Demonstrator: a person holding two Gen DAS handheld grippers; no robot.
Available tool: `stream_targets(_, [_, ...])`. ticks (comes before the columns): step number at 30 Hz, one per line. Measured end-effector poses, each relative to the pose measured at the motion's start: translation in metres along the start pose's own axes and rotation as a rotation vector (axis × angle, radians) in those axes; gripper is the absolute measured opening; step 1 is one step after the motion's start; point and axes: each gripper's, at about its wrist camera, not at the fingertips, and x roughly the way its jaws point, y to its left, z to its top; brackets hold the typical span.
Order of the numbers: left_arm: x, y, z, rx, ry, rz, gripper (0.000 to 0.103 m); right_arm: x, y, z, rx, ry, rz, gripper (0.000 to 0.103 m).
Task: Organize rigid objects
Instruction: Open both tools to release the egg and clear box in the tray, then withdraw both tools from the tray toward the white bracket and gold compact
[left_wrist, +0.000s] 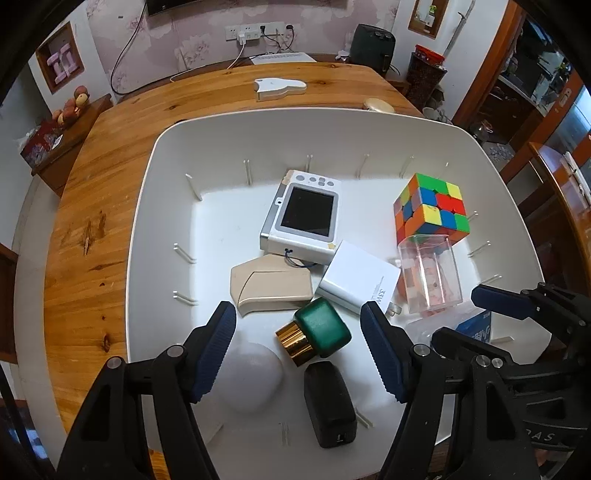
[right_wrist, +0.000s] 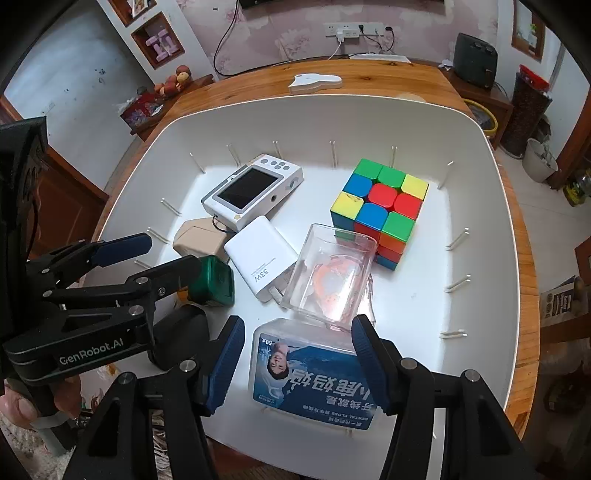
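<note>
A white tray (left_wrist: 166, 184) holds the objects. My left gripper (left_wrist: 299, 354) stands open over a green-capped gold bottle (left_wrist: 314, 332), a white rounded case (left_wrist: 251, 376) and a black adapter (left_wrist: 328, 402), its pads clear of all three. My right gripper (right_wrist: 297, 363) is open around a blue dental floss box (right_wrist: 314, 373) that lies flat on the tray (right_wrist: 480, 184), with a gap showing at the left pad. Further back lie a colour cube (right_wrist: 384, 199), a clear plastic box (right_wrist: 328, 273), a white 33W charger (right_wrist: 258, 254), a white camera (right_wrist: 255, 188) and a beige case (right_wrist: 199, 240).
The tray rests on a round wooden table (left_wrist: 92, 221). A white case (left_wrist: 280, 86) lies on the table behind the tray. The two grippers stand side by side at the tray's near edge, and the left gripper (right_wrist: 171, 251) is close beside the right one. Thin ribs line the tray walls.
</note>
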Motion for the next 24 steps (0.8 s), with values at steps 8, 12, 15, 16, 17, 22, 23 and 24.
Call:
stream_targets(8, [-0.025, 0.005, 0.023, 0.02, -0.068, 0.029, 0.073, -0.01, -0.002, 0.008, -0.011, -0.03, -0.011, 0.061])
stream_targets(12, [-0.042, 0.013, 0.047, 0.03, -0.107, 0.041, 0.073, -0.027, -0.003, 0.022, -0.029, -0.069, -0.022, 0.061])
stream_targets(15, [-0.056, 0.019, 0.069, 0.04, -0.134, 0.051, 0.073, -0.046, -0.007, 0.041, -0.037, -0.105, -0.029, 0.061])
stream_targets(16, [-0.06, 0.02, 0.078, 0.047, -0.142, 0.058, 0.073, -0.053, -0.009, 0.048, -0.044, -0.12, -0.037, 0.061])
stream_targets(17, [-0.065, 0.021, 0.088, 0.059, -0.148, 0.065, 0.074, -0.061, -0.011, 0.057, -0.054, -0.137, -0.055, 0.061])
stream_targets(22, [-0.082, 0.015, 0.131, 0.164, -0.182, 0.109, 0.081, -0.087, -0.022, 0.104, -0.114, -0.204, -0.166, 0.076])
stream_targets(23, [-0.084, 0.013, 0.141, 0.193, -0.183, 0.12, 0.081, -0.092, -0.024, 0.117, -0.136, -0.218, -0.197, 0.076])
stream_targets(24, [-0.085, 0.012, 0.15, 0.215, -0.183, 0.128, 0.081, -0.095, -0.027, 0.124, -0.148, -0.224, -0.218, 0.076])
